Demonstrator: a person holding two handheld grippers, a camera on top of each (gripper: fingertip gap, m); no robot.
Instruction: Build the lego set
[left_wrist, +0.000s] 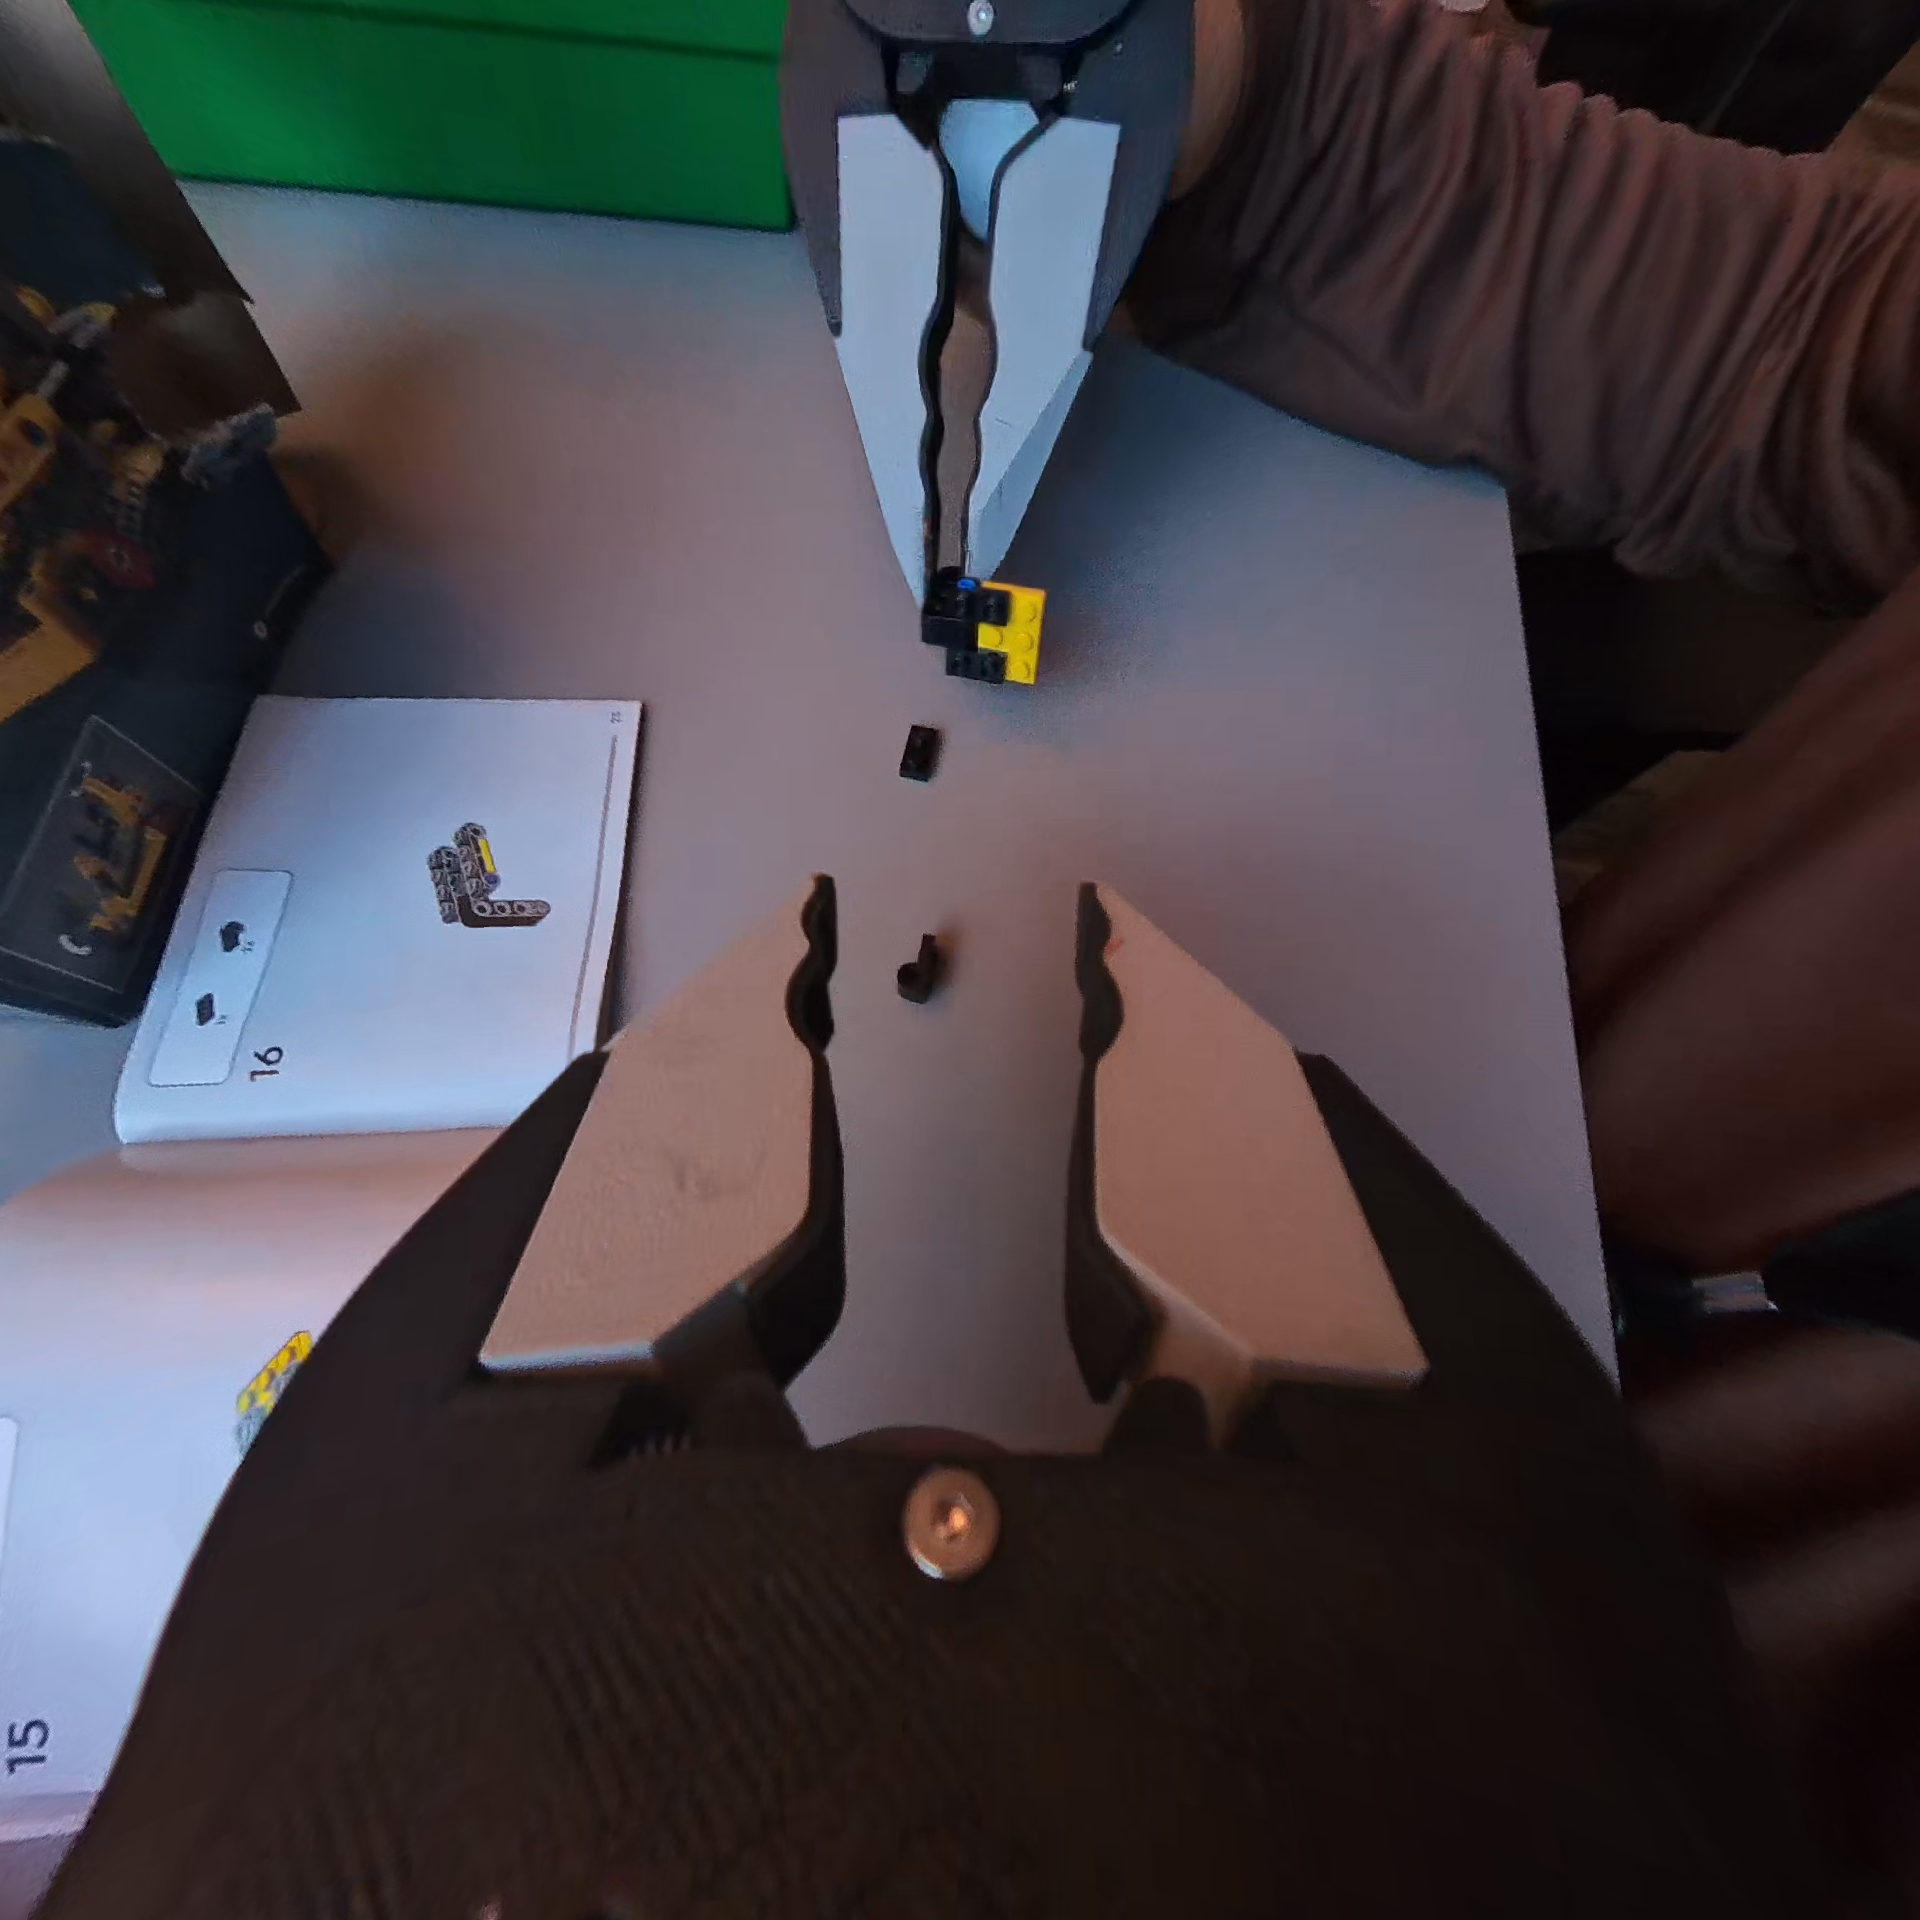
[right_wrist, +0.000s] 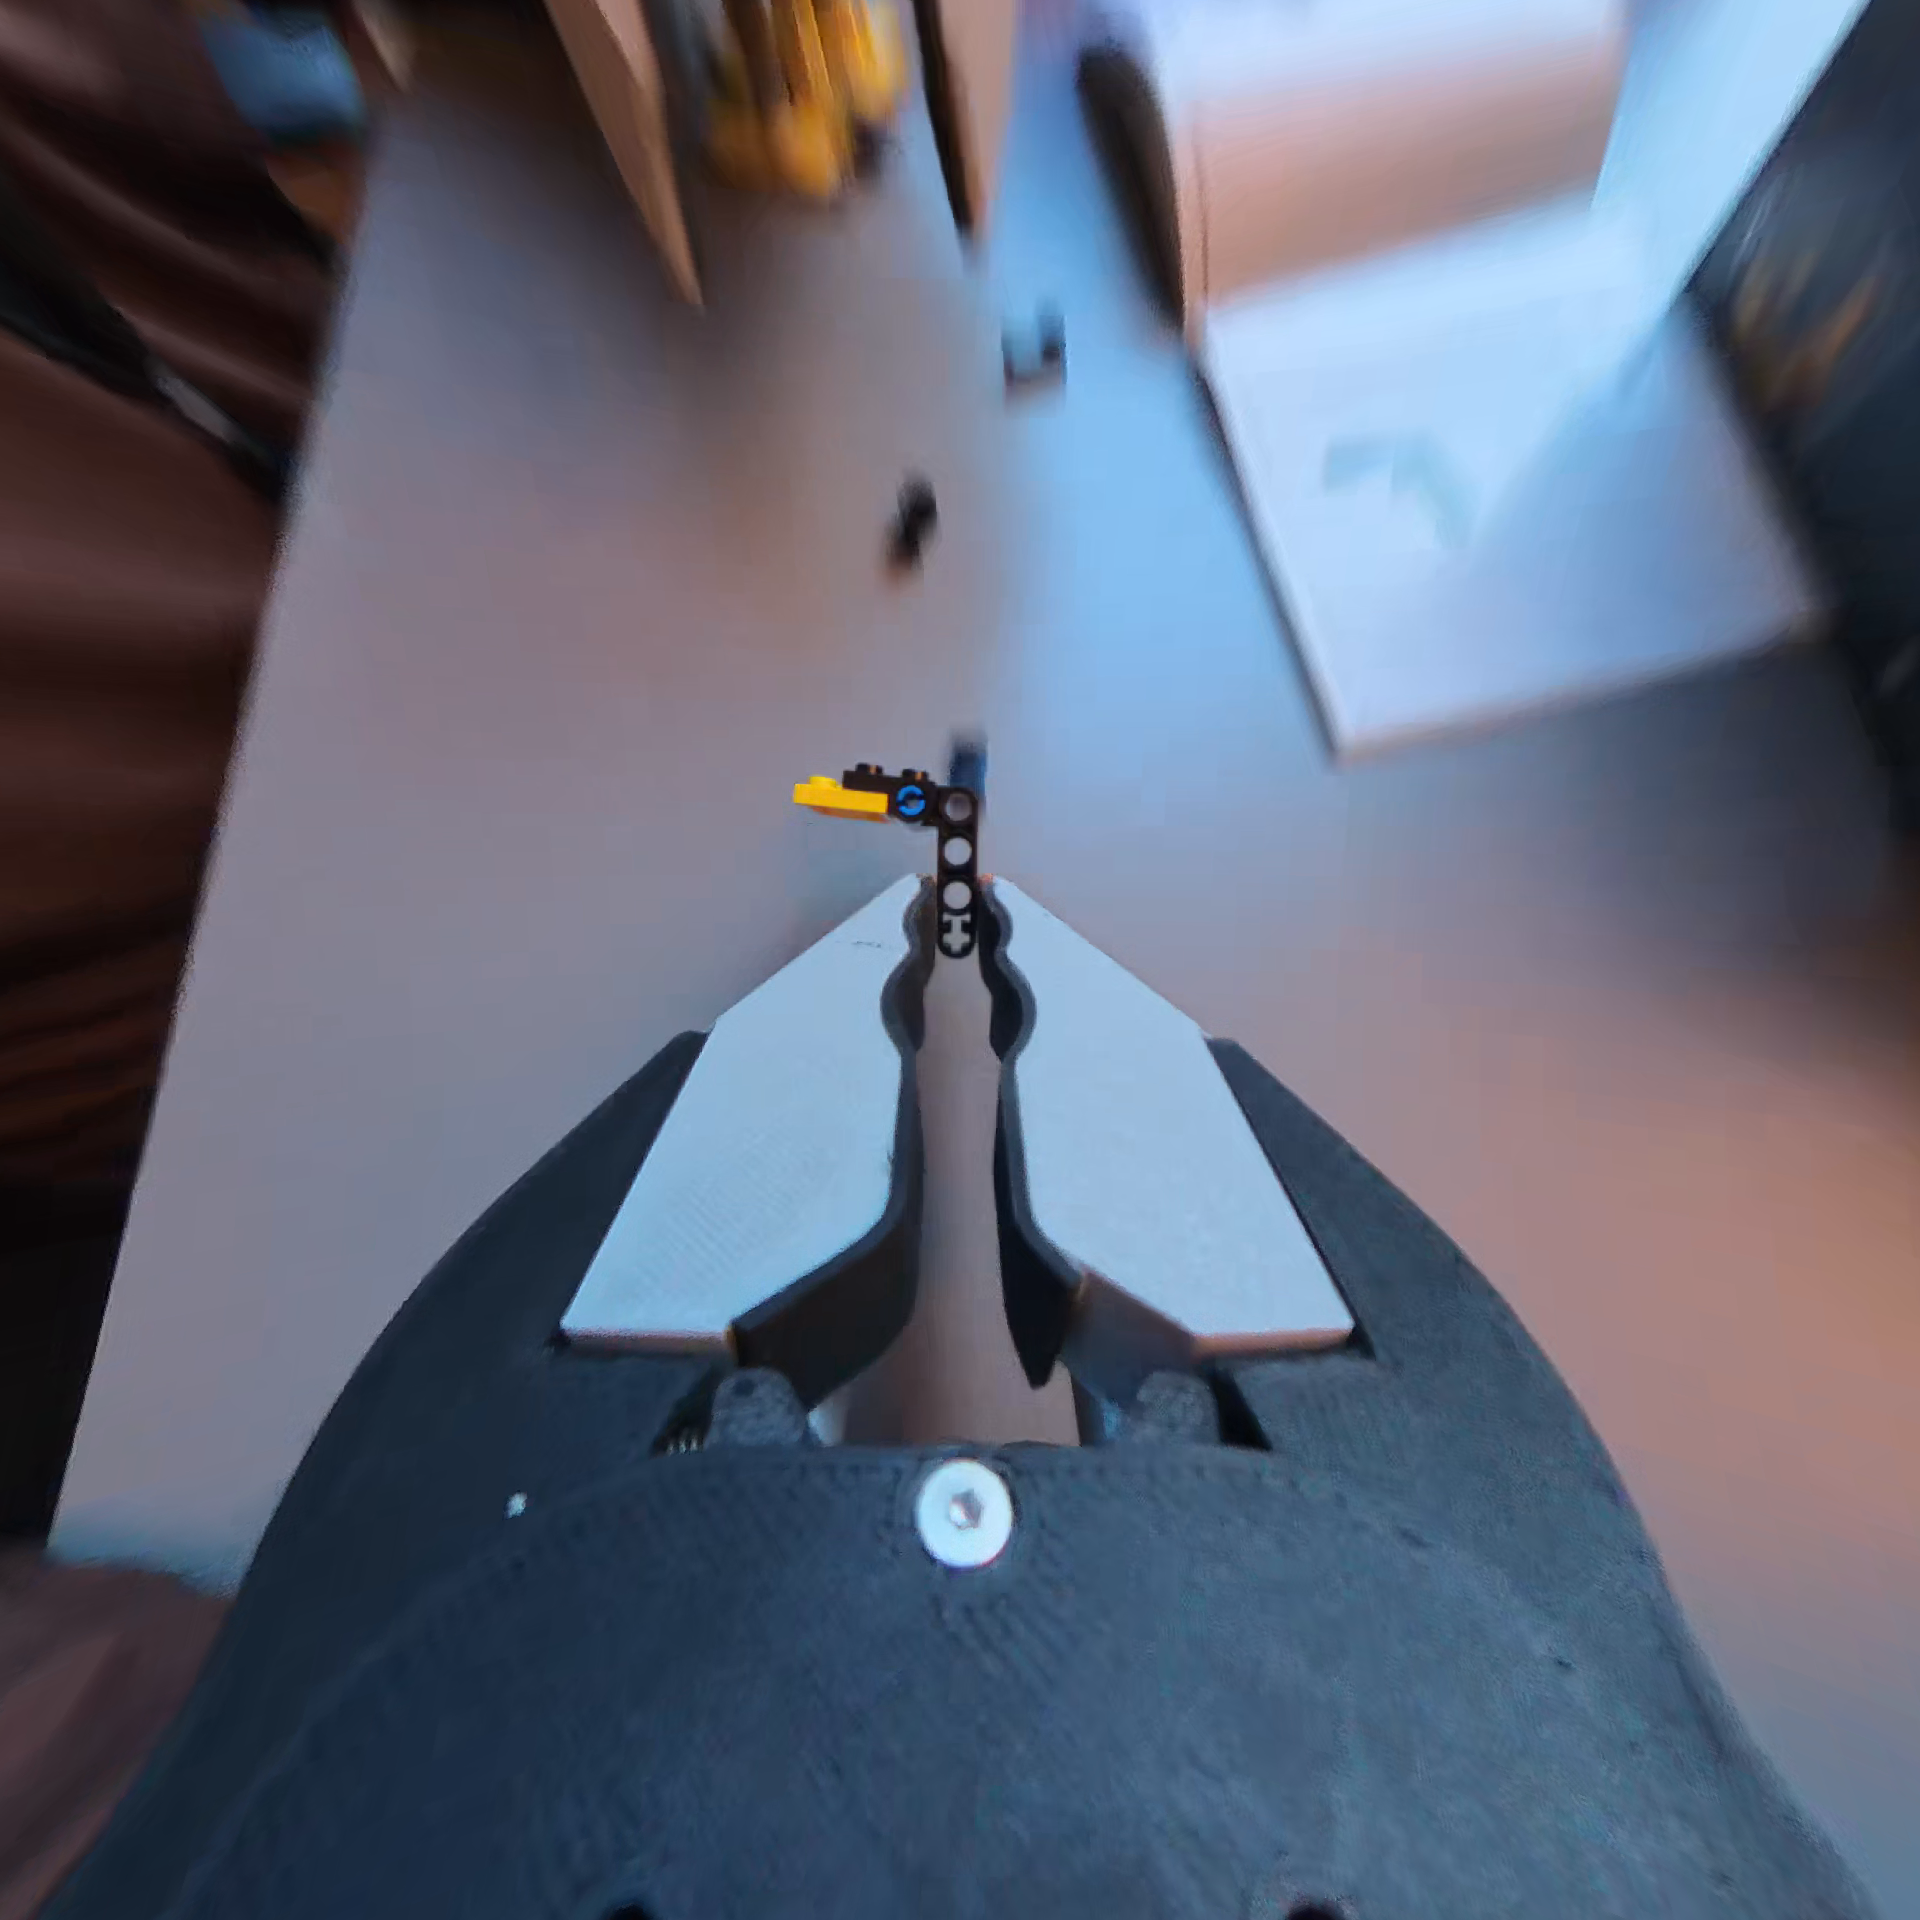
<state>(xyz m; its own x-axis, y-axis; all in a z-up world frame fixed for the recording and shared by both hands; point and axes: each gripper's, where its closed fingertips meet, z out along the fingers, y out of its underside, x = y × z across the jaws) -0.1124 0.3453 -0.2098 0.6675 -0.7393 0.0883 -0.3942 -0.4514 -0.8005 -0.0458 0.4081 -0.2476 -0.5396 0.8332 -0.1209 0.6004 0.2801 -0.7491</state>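
While the small black-and-yellow assembly is clamped by its black holed beam between the closed fingers of the right gripper, a pick-up of the next part appears to be the step in hand. The assembly is carried at the right gripper's tips, toward the far middle of the table; whether it touches the surface cannot be told. Nearer, a small black brick lies loose on the table, and nearer again a black connector piece sits between the spread, empty fingers of the left gripper, just beyond their tips. A short advance and a closing of the fingers would be called for, then a mating with the held assembly. An open instruction booklet lies by the table's left edge, beside a dark set box.
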